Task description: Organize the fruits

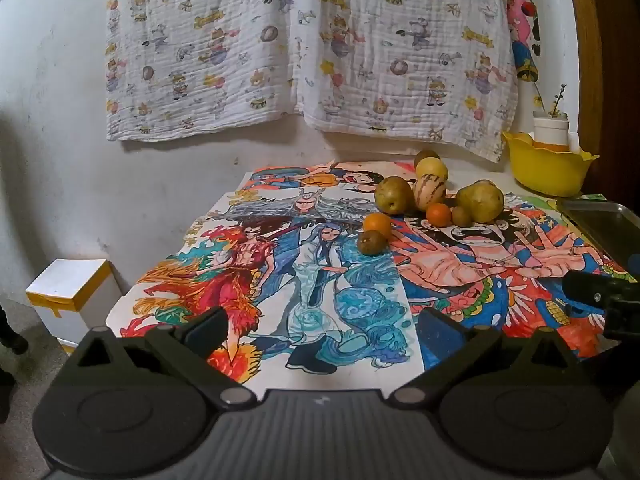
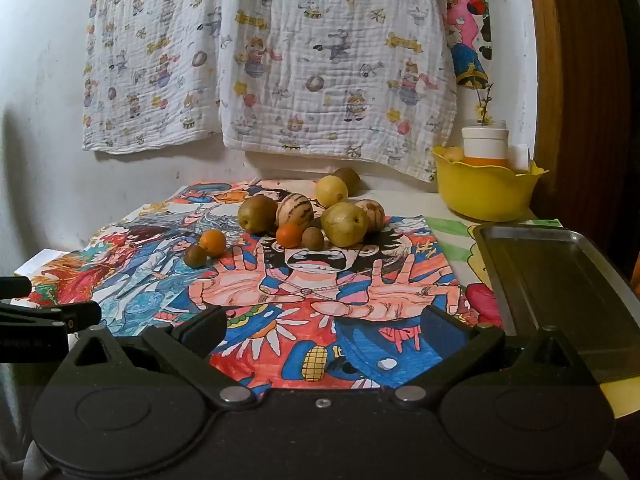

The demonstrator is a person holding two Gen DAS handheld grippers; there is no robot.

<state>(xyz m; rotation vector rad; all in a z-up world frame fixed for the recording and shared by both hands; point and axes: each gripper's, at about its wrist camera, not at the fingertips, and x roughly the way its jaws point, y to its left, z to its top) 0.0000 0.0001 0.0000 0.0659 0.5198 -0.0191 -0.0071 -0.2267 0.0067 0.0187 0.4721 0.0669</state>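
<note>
Two grippers open, fruits [image 2: 308, 216] untouched

Home room, likely child's corner: cartoon-print muslin blanket [image 2: 264, 60] hung on scuffed white wall, hand-coloured anime drawings [image 2: 320, 280] covering table, flower sprig in jar [image 2: 485, 136] at far right corner.

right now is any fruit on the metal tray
No, the tray lies bare at the right, and the fruit sits apart on the drawings.

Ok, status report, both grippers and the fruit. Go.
Left gripper open, empty. Right gripper open, empty. Fruit pile loose on the drawings, untouched; metal tray bare at right. Nothing blocking the approach.
</note>
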